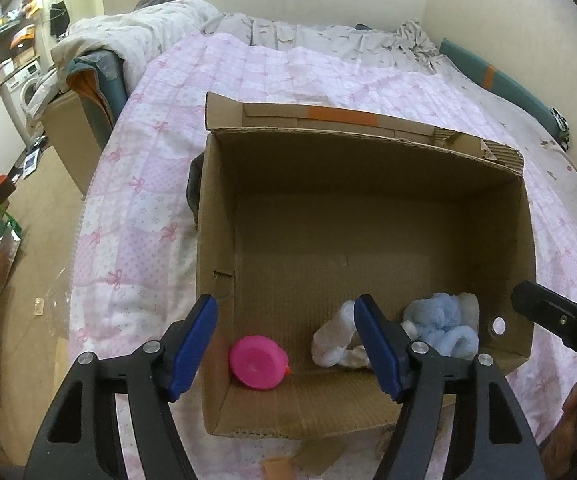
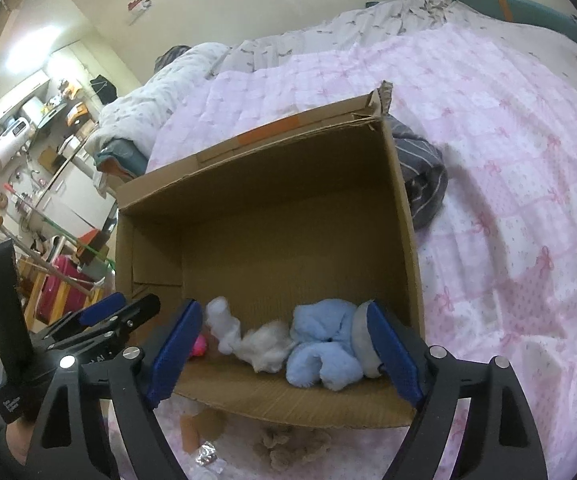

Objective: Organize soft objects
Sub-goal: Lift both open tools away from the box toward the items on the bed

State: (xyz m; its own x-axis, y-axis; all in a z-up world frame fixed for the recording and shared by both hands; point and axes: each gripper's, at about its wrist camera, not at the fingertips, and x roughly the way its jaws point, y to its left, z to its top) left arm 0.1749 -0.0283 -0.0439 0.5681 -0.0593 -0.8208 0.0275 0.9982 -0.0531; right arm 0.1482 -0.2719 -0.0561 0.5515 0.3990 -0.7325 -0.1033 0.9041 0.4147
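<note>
Cardboard box [image 1: 368, 216]: matt brown corrugated board, ribbed inner floor, torn fluted edge at 1 o'clock. Pink toy [image 1: 258, 363]: smooth glossy plastic. Blue plush toy [image 2: 322, 346] and white plush piece [image 2: 266, 346]: fluffy pile fabric. Quilt [image 1: 144, 184]: soft stitched cotton, matt. Left tool [image 1: 288, 348]: matt black plastic arms, blue ribbed pads, shiny metal rivets.
</note>
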